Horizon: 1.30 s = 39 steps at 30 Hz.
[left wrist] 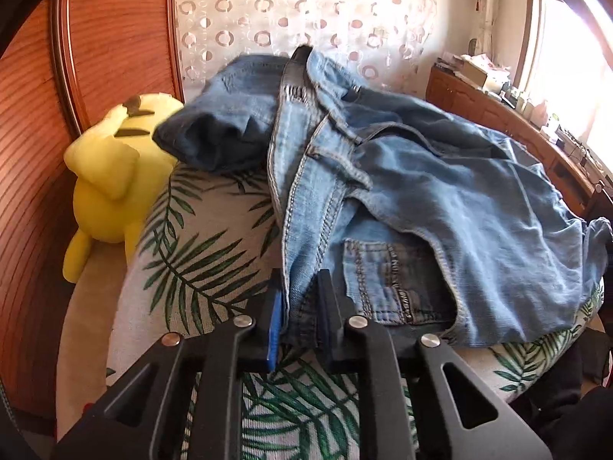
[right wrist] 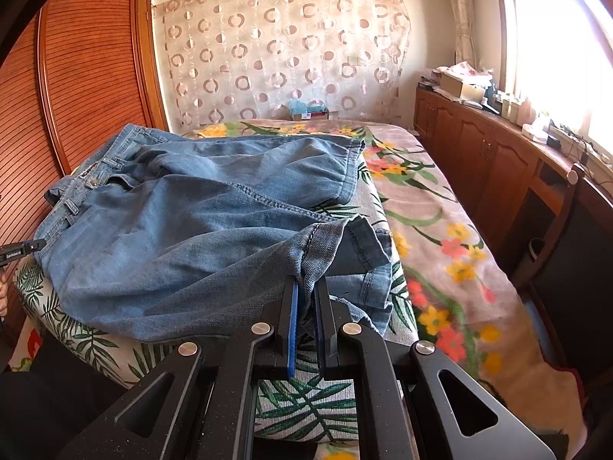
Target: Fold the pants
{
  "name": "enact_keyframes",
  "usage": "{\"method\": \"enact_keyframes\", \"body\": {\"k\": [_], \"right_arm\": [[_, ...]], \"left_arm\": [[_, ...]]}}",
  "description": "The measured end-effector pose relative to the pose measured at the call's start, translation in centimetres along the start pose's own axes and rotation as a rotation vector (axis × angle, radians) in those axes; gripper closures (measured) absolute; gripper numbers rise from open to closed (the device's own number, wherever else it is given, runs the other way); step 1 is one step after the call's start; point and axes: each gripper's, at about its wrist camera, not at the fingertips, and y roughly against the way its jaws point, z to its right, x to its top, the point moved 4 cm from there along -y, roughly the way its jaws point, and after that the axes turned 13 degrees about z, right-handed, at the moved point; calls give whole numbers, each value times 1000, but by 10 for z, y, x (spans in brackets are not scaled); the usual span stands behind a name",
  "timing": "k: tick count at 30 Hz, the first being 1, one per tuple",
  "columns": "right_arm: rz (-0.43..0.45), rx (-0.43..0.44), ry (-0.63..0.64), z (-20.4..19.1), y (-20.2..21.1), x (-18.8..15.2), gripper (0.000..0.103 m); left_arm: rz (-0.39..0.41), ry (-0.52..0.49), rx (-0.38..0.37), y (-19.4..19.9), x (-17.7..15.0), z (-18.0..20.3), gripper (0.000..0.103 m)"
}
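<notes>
Light blue jeans (left wrist: 440, 191) lie crumpled on a leaf-print cushion (left wrist: 199, 253). My left gripper (left wrist: 300, 299) is shut on the waistband edge of the jeans, near a back pocket. In the right wrist view the jeans (right wrist: 184, 222) spread across the cushion with their legs doubled over. My right gripper (right wrist: 306, 299) is shut on a leg hem of the jeans at the near edge. The tip of the left gripper (right wrist: 23, 249) shows at the far left of that view, by the waistband.
A yellow plush toy (left wrist: 111, 176) lies left of the cushion against a wooden louvred door (left wrist: 34, 153). A floral bedspread (right wrist: 440, 230) extends to the right. A wooden cabinet (right wrist: 490, 153) with clutter runs under the window. A chair (right wrist: 567, 237) stands at right.
</notes>
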Motion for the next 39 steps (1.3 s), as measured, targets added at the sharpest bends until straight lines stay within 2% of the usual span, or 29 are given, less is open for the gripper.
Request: {"method": "enact_keyframes", "body": {"k": [12,13,16,23,39], "right_arm": [[96,-6,11,3,30,29,97],[103,-6,10,4,32,32,97],[124,3,1,4,40,37,98],[155,22,-10,3,43,43,98],[242,13,-11,5,51,53,98]], "left_arm": [[139,-25,-23,71,32,21,88],[156,-25,-22,78,36,21,95],[176,-27,-29,90,43,19,95],[172,-22,-28,92,36,18,95],[316,-64,-78,155,66,40,95]]}}
